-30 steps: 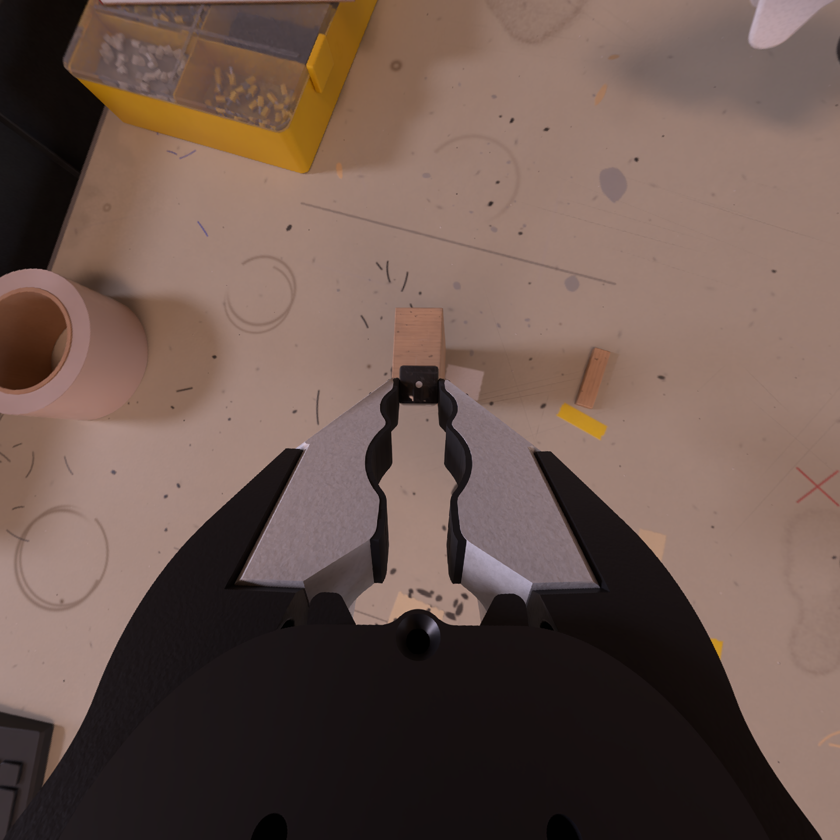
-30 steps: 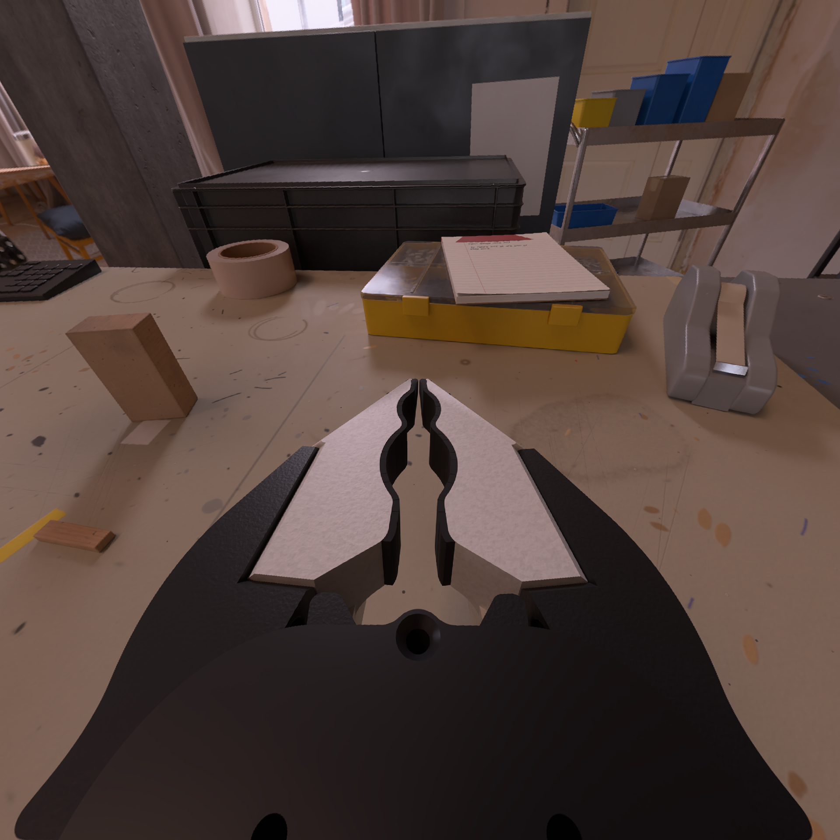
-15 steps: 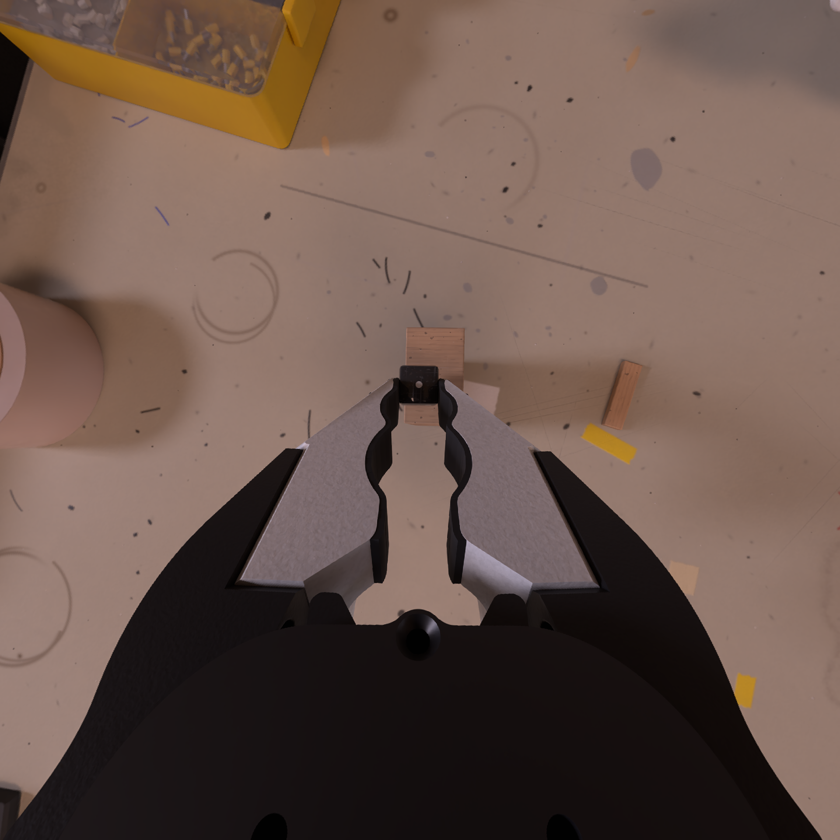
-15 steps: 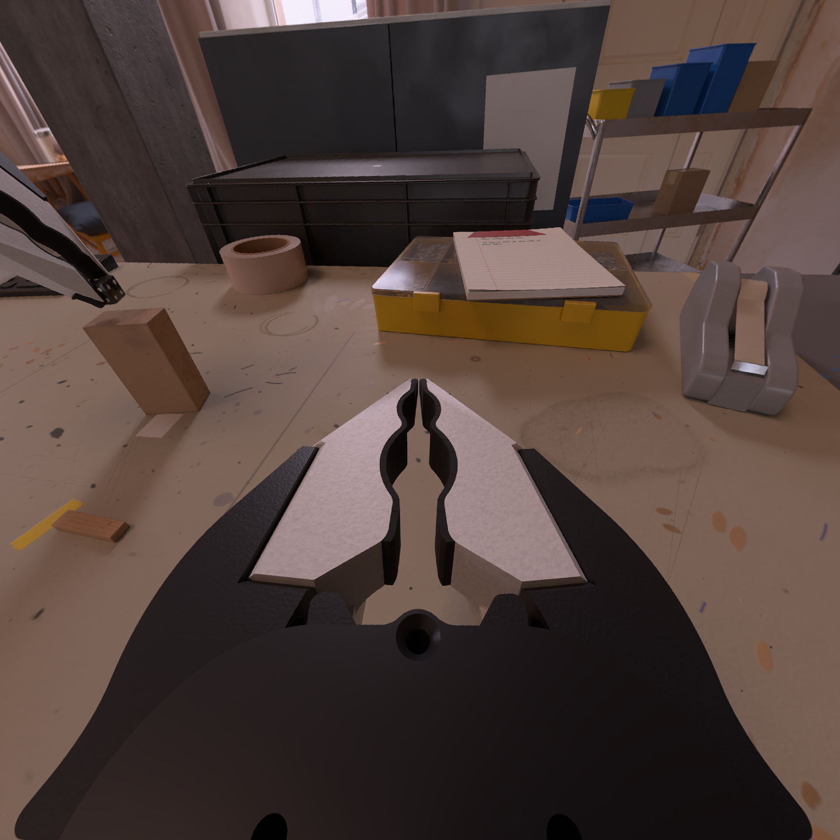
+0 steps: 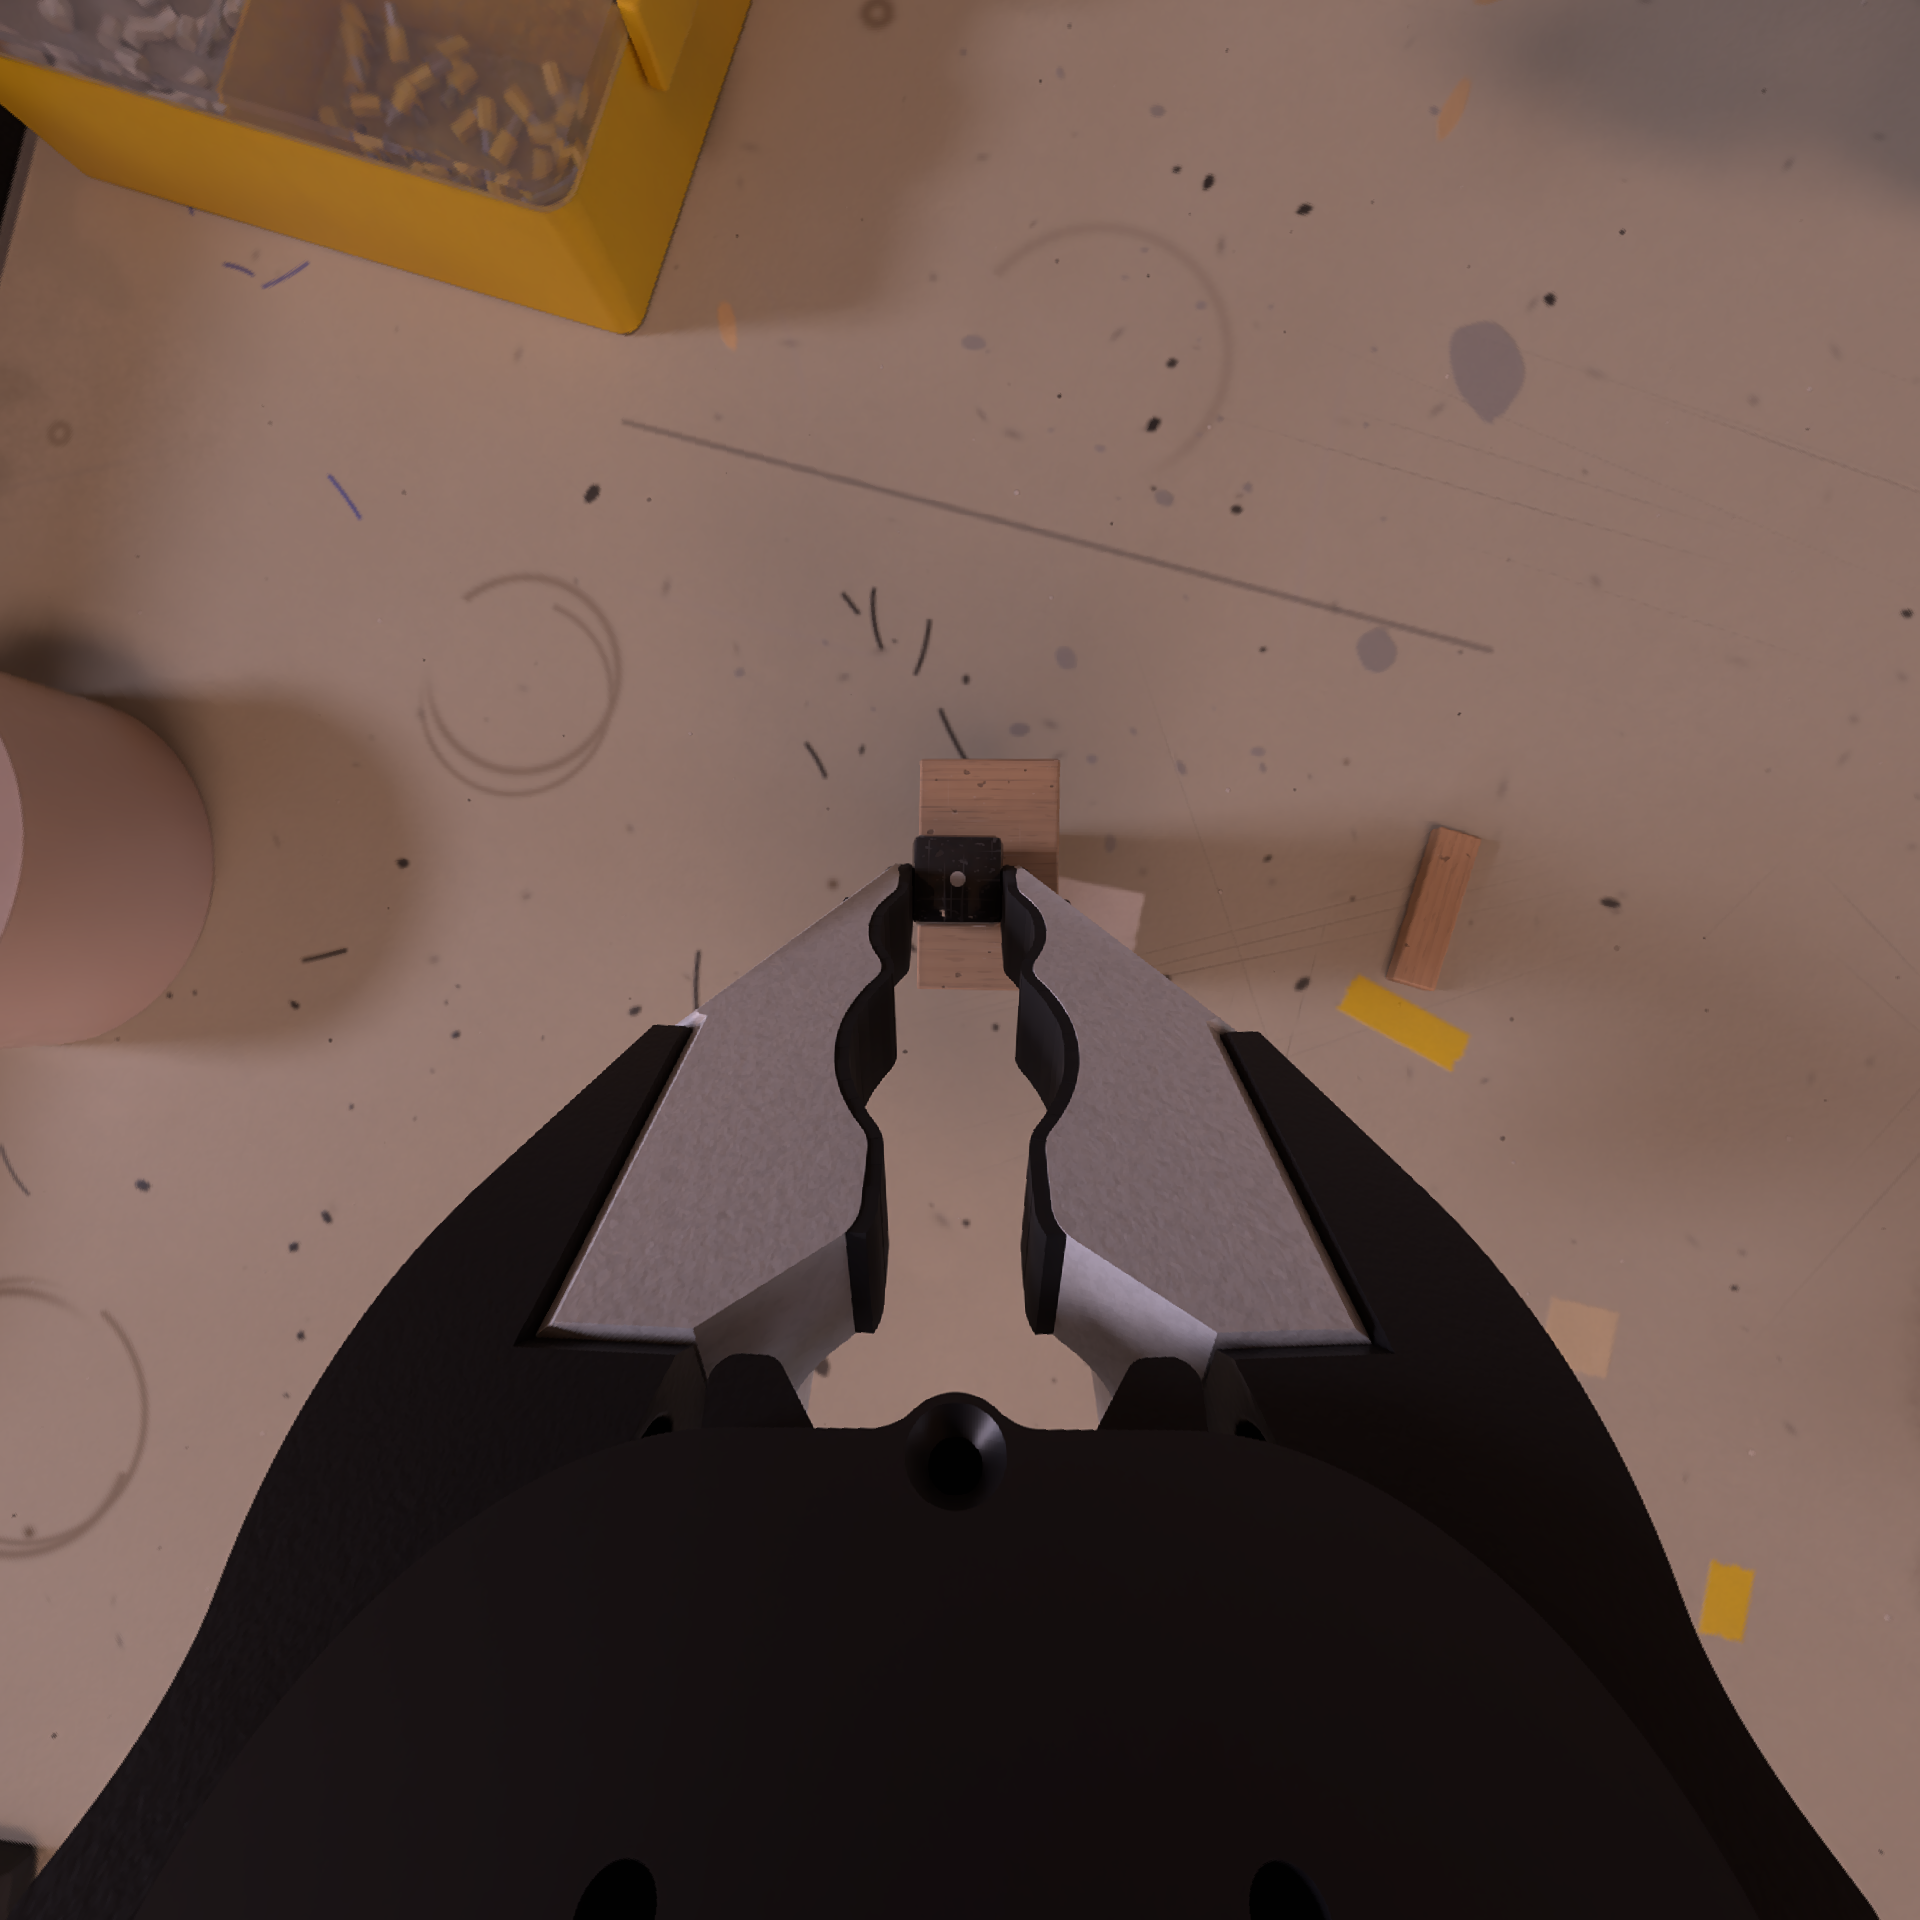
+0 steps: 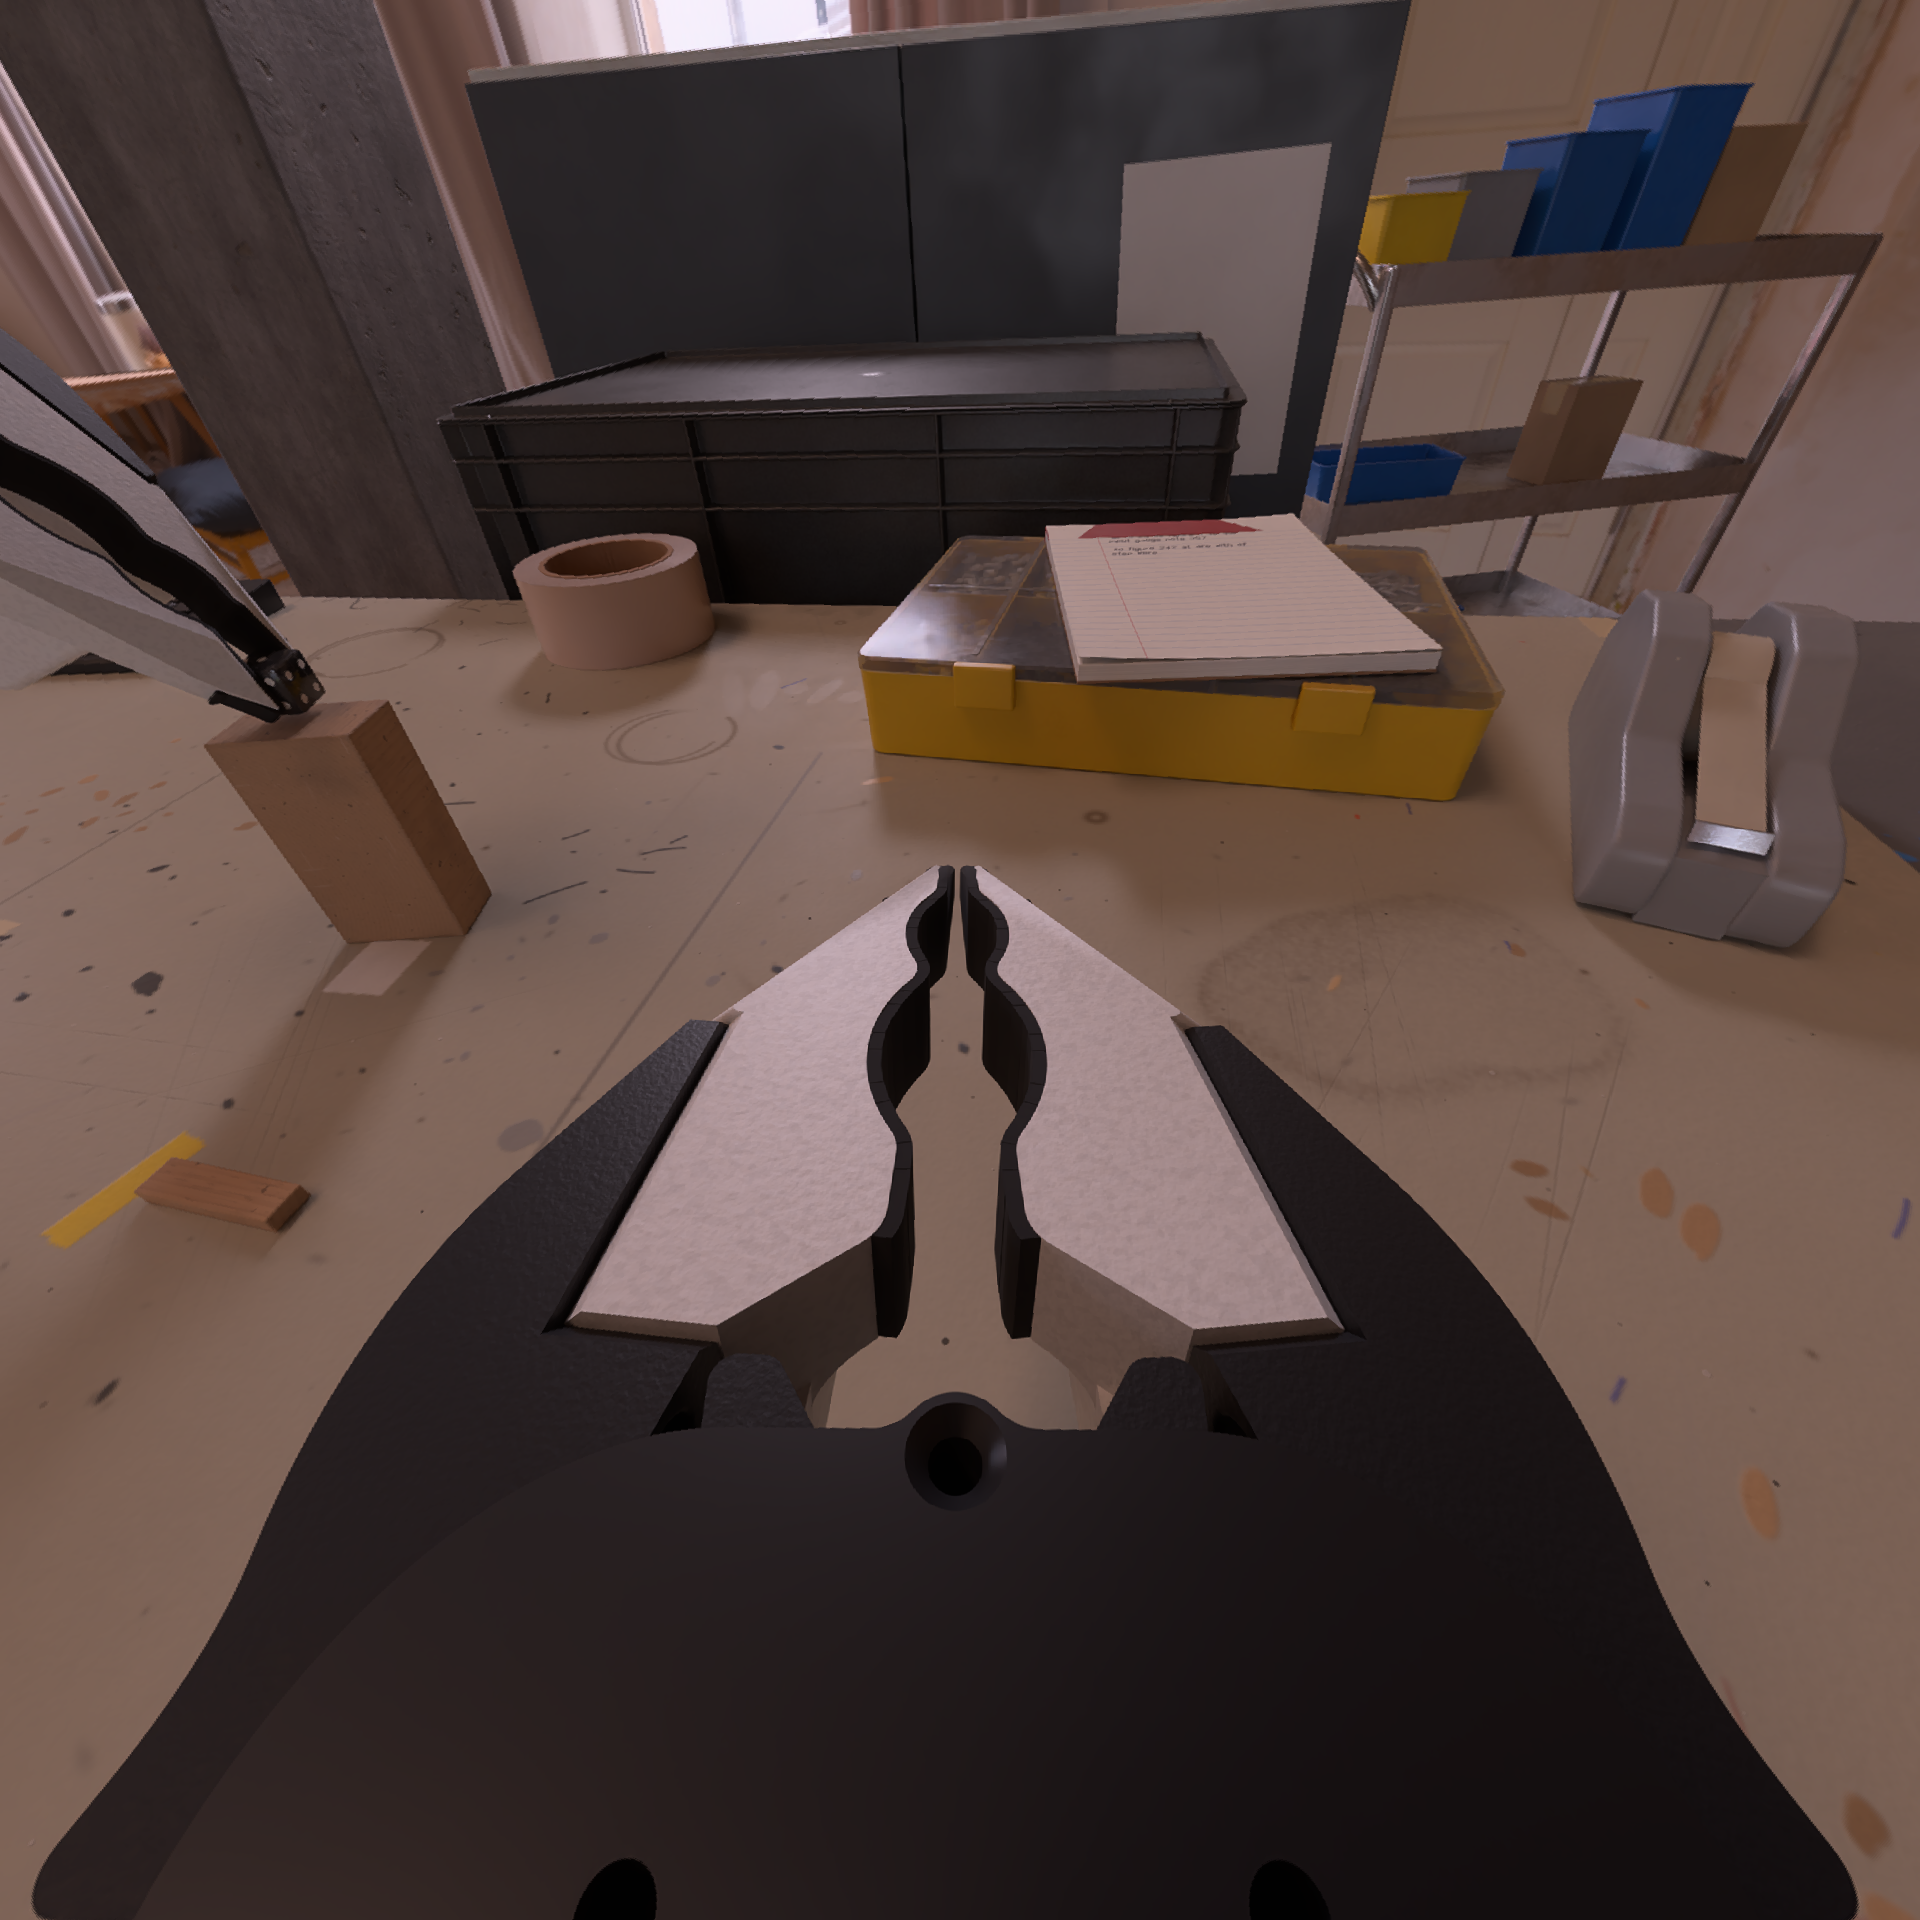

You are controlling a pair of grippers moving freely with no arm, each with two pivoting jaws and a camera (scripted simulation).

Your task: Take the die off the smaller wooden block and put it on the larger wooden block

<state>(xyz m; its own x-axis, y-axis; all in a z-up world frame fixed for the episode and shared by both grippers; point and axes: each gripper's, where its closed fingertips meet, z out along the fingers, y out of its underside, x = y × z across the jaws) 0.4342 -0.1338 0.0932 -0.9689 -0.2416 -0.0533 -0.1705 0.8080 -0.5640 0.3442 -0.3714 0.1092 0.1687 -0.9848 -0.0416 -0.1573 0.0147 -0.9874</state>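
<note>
My left gripper (image 5: 958, 883) is shut on a small black die (image 5: 958, 879) and holds it directly over the top face of the larger wooden block (image 5: 987, 805). In the right wrist view the die (image 6: 288, 677) sits at the left gripper's tips, just above or touching the larger block (image 6: 353, 821). The smaller wooden block (image 5: 1436, 906) lies flat on the table to the right, and it also shows in the right wrist view (image 6: 223, 1195). My right gripper (image 6: 956, 875) is shut and empty, low over the table.
A yellow parts box (image 5: 436, 218) stands at the far left, with a notepad (image 6: 1236, 597) on its lid. A tape roll (image 6: 613, 597) and a grey tape dispenser (image 6: 1714, 790) stand on the table. Yellow tape strips (image 5: 1403, 1023) lie near the smaller block.
My left gripper has carried the die forward and down over the larger block. It has come into the right wrist view from the left. My right gripper has shifted slightly.
</note>
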